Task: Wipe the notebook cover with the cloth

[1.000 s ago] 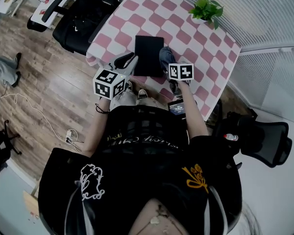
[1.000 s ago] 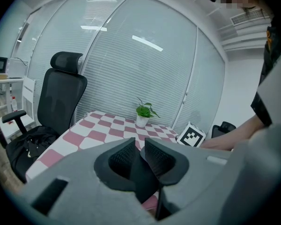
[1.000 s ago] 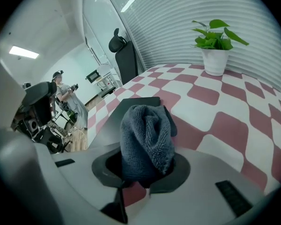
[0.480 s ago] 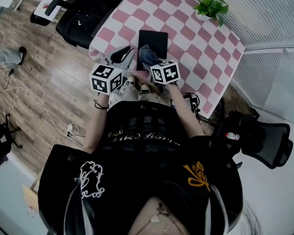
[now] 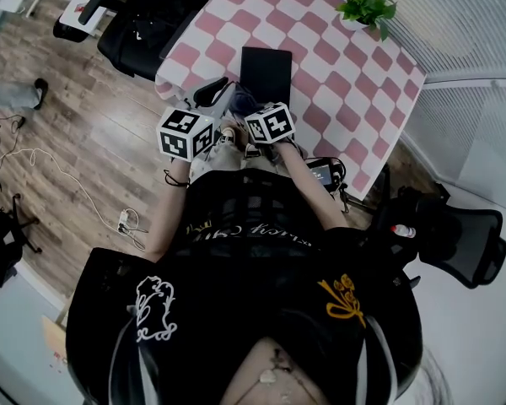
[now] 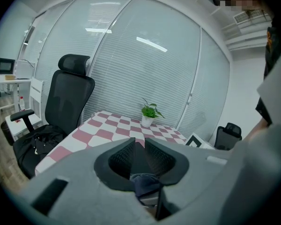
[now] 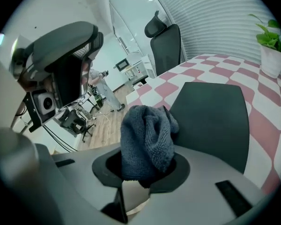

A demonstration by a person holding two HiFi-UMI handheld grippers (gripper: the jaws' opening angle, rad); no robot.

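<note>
A black notebook (image 5: 266,72) lies flat on the pink-and-white checked table (image 5: 337,66); in the right gripper view the notebook (image 7: 210,116) fills the right half. My right gripper (image 5: 241,101) is shut on a bunched dark blue cloth (image 7: 147,139), which hides the jaw tips (image 7: 145,168). The cloth (image 5: 239,99) sits at the notebook's near left corner; contact cannot be told. My left gripper (image 5: 212,91) hovers just left of it at the table's near edge. Its jaws (image 6: 136,146) stand together with only a thin slit and hold nothing.
A small potted plant (image 5: 367,5) stands at the table's far right corner. A black office chair (image 5: 148,24) stands left of the table, another (image 5: 455,234) to the right. Wooden floor (image 5: 67,142) with cables lies to the left. A person's legs are under the near table edge.
My right gripper has carried the cloth leftward along the notebook's near part, from its right side to its near left corner. The left gripper has stayed about where it was.
</note>
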